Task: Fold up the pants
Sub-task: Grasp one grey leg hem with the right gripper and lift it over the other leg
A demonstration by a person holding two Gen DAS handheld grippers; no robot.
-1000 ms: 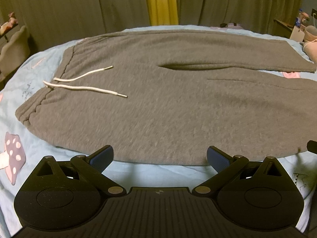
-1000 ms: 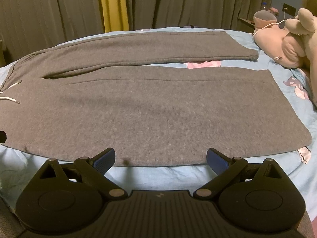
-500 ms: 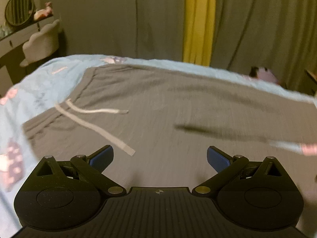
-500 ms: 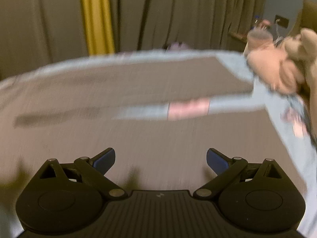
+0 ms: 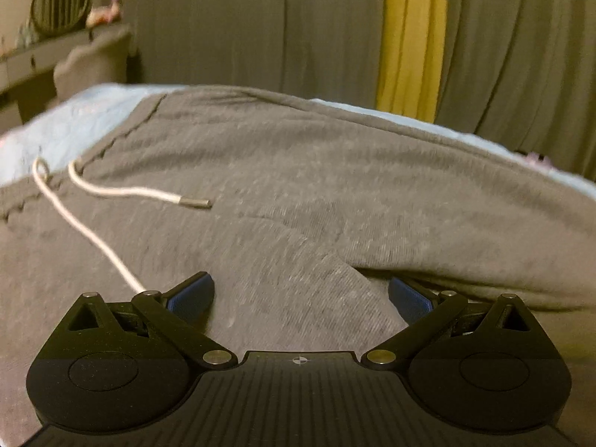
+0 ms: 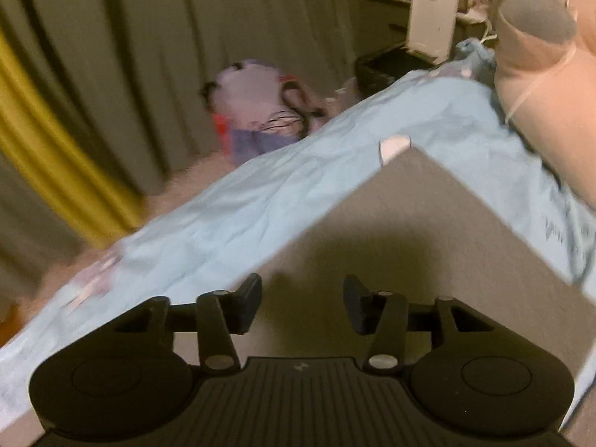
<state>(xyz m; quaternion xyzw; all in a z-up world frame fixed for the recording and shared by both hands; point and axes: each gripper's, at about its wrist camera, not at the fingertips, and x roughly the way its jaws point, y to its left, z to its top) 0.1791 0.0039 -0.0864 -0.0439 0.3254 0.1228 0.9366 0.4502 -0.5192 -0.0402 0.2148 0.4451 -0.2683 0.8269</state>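
Grey sweatpants (image 5: pixel 298 171) lie flat on the bed, their white drawstrings (image 5: pixel 123 192) loose near the waistband at the left. My left gripper (image 5: pixel 298 294) is open, low over the crotch. Its right pad (image 5: pixel 408 298) sits at the dark gap where the two legs meet; the left pad (image 5: pixel 190 294) rests by the longer drawstring. In the right wrist view a leg's hem corner (image 6: pixel 428 216) spreads on the sheet. My right gripper (image 6: pixel 301 305) hovers over that cloth with its jaws closing, half apart. The pads do not visibly press on the fabric.
The light blue bedsheet (image 6: pixel 242 216) runs to the bed's far edge. A pink plush toy (image 6: pixel 540 82) lies at the right by the hem. A purple bag (image 6: pixel 257 111) stands on the floor by the curtains. A dresser with a round mirror (image 5: pixel 59 3) is at the left.
Both grippers dropped close to the pants. The left one went in toward the crotch beside the drawstrings. The right one swung right to the leg's hem corner, and its jaws narrowed.
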